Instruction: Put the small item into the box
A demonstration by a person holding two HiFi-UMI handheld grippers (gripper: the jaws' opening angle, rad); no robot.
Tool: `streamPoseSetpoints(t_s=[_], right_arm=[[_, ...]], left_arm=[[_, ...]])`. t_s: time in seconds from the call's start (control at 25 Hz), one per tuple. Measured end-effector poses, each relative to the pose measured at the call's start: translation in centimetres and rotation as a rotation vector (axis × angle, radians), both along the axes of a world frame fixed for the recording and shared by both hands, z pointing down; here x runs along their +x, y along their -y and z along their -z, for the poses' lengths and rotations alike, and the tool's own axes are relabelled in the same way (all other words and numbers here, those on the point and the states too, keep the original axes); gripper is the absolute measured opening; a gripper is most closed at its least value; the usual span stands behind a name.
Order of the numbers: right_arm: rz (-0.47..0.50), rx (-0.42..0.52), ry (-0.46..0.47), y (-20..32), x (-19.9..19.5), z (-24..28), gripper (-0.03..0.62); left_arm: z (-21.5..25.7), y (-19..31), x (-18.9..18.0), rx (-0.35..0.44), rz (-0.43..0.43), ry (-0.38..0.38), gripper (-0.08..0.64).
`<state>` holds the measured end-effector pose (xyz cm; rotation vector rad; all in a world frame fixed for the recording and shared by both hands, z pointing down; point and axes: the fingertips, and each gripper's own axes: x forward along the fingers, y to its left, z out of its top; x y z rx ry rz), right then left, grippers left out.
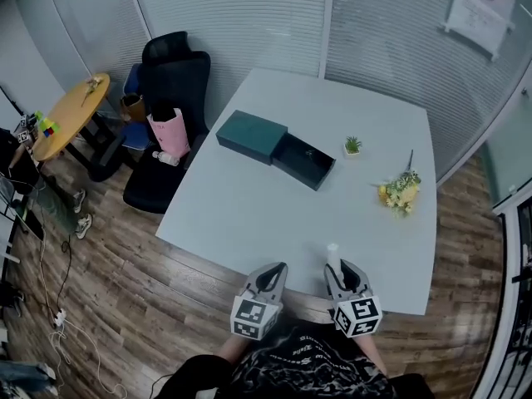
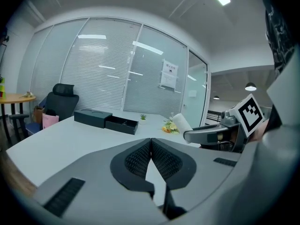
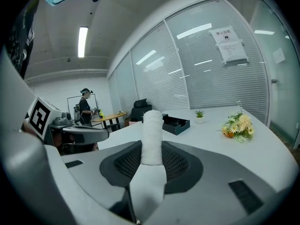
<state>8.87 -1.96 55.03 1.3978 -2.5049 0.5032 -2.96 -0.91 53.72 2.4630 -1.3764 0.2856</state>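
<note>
Okay, my right gripper (image 1: 341, 266) is clamped on the white roll (image 3: 152, 130), bottom centre of the head view. My left gripper (image 2: 151, 142) has its jaws pressed together, nothing between them. The dark box (image 1: 304, 161) sits upper centre on the table (image 1: 241, 214).

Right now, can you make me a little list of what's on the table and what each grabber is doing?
table: white, seen from the head view
open box: dark, near the table's middle, nothing from the grippers in it yet
green lid: right beside the open box, on its left
potted plant: small, to the right of the box
flowers: lying near the right edge
left gripper: shut, nothing between its jaws
right gripper: shut on a white roll
</note>
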Motion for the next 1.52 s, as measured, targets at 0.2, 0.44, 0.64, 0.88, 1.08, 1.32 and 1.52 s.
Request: streamPoseSetpoints(t_s=[0.2,0.44,0.64,0.88,1.08,1.32,1.52], right_arm=[[-0.041,0.002,-0.027,2.6,-1.6,-0.2,0.137],[-0.060,0.017,-0.046,5.0,-3.3,0.3,0.137],[-0.052,0.058,-0.052,6.8,-3.4,2.2,0.137],[-0.028,0.115,-0.088,9.2,-2.9,5.0,0.137],[-0.022,0.144,-0.105,11.5,-2.2,7.9,0.137],[-0.012,0.160,-0.135,14.2,-1.9,10.7,0.137],[0.047,0.189,-0.232,16.4,-2.4,12.8,0.137]], left_arm=[[0.1,2.8,-2.1,0.006,-0.036,-0.003,0.020],[0.3,5.3,-4.6,0.000,-0.024,-0.002,0.020],[0.4,6.8,-5.6,-0.004,0.016,-0.020,0.020],[0.5,7.5,-5.5,-0.022,0.037,-0.020,0.020],[1.2,8.7,-5.4,-0.017,0.065,-0.011,0.020],[1.2,9.4,-5.1,-0.035,0.085,-0.011,0.020],[1.1,9.9,-5.4,-0.040,0.109,-0.008,0.020]])
